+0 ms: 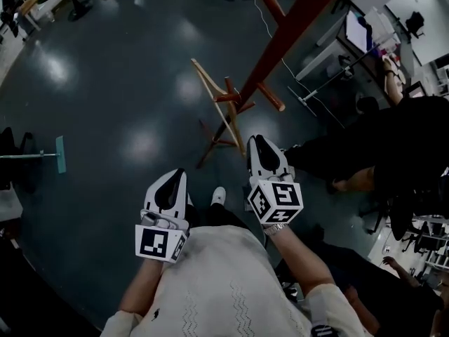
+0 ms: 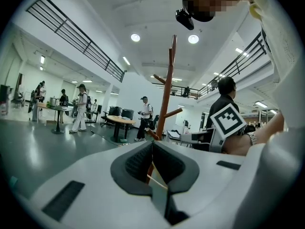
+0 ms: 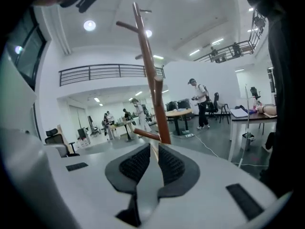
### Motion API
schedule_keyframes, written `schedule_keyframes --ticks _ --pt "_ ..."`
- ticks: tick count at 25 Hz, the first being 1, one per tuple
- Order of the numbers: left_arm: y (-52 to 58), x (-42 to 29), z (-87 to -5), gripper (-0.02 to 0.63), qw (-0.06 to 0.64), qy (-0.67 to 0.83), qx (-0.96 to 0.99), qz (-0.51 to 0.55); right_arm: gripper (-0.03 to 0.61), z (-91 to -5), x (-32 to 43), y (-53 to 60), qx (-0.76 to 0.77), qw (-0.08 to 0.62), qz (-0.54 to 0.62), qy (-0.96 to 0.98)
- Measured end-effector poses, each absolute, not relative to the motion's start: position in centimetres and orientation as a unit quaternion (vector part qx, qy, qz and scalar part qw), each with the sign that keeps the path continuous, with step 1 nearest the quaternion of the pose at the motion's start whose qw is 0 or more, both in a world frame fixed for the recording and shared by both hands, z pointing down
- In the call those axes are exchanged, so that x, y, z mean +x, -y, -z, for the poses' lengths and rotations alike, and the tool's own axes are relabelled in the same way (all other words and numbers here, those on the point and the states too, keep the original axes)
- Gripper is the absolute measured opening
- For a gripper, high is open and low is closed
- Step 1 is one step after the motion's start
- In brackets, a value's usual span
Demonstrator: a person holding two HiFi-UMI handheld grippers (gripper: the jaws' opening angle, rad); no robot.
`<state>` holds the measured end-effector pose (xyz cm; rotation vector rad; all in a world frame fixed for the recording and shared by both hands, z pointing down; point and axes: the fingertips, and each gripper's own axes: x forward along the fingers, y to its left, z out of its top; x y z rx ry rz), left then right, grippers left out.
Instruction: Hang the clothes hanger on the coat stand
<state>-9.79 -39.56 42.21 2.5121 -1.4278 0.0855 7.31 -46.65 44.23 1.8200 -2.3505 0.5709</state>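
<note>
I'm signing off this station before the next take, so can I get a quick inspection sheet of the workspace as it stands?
Surface: dark glossy floor with light reflections.
Job's things: wooden hanger is up at a peg of the brown coat stand; the hook contact is not clear.
Clutter: floor tool with teal head lies at the left.
Grippers: left gripper has its jaws together and is empty; right gripper has its jaws closed to a slit on a pale sliver, seemingly the hanger's end.
Cables: white cable runs over the floor behind the stand.
Surroundings: seated person in dark clothes at the right; desks beyond.
</note>
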Motion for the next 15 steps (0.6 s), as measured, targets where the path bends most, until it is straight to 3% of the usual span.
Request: schedule_keyframes --ticks 5,15 --pt "39.9 -9.8 -41.2 0.012 0.112 0.493 0.862 -0.019 0.067 -38.2 4.2 43.2 0.556 -0.009 -0.120 0.822" --pt "40.2 -9.7 -39.4 0.012 0.089 0.511 0.855 -0.010 0.020 -36.6 -2.2 40.1 0.464 -0.006 -0.094 0.881"
